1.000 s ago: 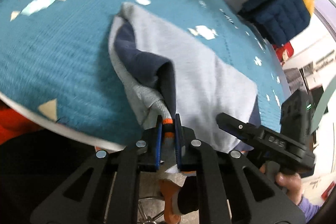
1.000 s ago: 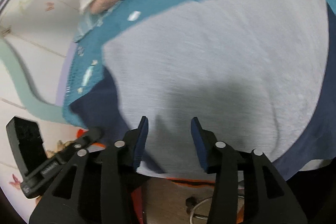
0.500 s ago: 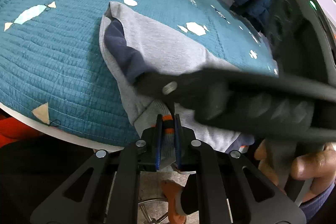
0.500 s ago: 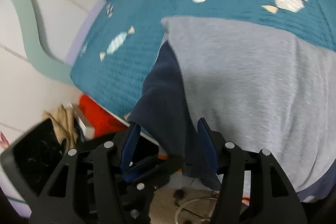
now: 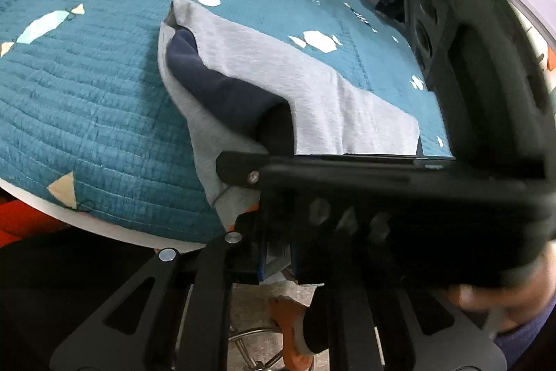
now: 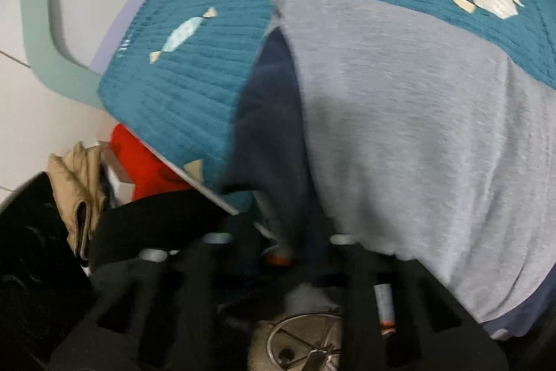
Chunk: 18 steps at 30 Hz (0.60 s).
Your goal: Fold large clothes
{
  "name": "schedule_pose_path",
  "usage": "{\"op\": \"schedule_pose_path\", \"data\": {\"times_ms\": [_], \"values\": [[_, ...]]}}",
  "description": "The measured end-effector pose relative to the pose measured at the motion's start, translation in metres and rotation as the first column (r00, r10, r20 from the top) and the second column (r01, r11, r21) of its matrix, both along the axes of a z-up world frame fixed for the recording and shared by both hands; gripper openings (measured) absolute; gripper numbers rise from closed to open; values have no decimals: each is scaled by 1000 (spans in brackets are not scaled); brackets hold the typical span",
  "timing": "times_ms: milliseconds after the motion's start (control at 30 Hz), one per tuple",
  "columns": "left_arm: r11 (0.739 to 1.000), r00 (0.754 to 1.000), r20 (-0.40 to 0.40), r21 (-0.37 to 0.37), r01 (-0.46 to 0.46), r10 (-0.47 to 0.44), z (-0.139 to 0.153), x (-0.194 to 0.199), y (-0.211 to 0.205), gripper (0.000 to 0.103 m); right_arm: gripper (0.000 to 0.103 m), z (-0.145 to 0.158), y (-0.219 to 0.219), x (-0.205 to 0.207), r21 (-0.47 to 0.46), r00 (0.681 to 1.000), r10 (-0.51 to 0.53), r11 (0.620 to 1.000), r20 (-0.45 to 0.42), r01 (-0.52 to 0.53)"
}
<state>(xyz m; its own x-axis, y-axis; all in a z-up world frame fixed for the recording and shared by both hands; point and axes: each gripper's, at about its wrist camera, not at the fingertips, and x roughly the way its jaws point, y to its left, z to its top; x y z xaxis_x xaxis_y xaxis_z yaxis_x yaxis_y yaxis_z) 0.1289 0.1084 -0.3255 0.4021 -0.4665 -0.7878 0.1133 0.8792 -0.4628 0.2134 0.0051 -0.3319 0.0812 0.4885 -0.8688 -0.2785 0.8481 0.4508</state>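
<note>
We have the sweatshirt (image 5: 312, 86) partly folded at the bed's (image 5: 87, 93) near edge; our left gripper (image 5: 276, 252) pinches its cuff, the right gripper's (image 6: 278, 252) grip we cannot tell.

Even indoor light, fisheye-bent edges, right view perhaps motion-blurred

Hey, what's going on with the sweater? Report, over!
Left tool clamped on grey sweater cuff. Right tool blurred at navy sleeve, grip unclear. Nothing blocking.

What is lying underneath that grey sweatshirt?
The grey sweatshirt lies on a teal quilt with candy shapes. Its navy sleeve is tucked under the top layer. What the quilt covers cannot be seen.
</note>
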Motion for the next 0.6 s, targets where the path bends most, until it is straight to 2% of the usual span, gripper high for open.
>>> {"op": "schedule_pose_path", "data": {"times_ms": [100, 167, 200, 233, 300, 367, 433, 533, 600], "values": [[999, 1000, -8, -19, 28, -28, 0, 0, 2, 12, 13, 0, -7, -4, 10, 999, -25, 1000, 34, 25], [997, 996, -46, -17, 78, -78, 0, 2, 5, 42, 13, 1, -14, -6, 30, 998, -52, 998, 45, 51], [997, 995, -54, 0, 83, -83, 1, 2, 8, 65, 13, 1, -19, -6, 46, 997, -68, 997, 45, 66], [997, 996, -47, 24, 75, -73, 5, 1, 16, 72, 13, 1, -23, -6, 58, 996, -80, 995, 43, 77], [999, 998, -38, -3, 43, -43, 11, 3, 36, 72, 13, 0, -32, -8, 85, 994, -100, 992, 36, 96], [995, 996, -60, -71, -70, 66, 14, 14, 66, 77, 13, -1, -37, -10, 104, 993, -113, 989, 34, 109], [979, 983, -106, -118, -164, 151, 11, 32, 85, 77, 13, -1, -39, -14, 110, 992, -121, 987, 42, 116], [975, 974, -127, -93, -200, 188, 5, 61, 85, 77, 13, 1, -40, -18, 110, 991, -125, 987, 49, 119], [976, 975, -139, -111, -189, 173, 2, 80, 75, 77, 13, 1, -41, -19, 107, 990, -129, 987, 54, 123]]}}
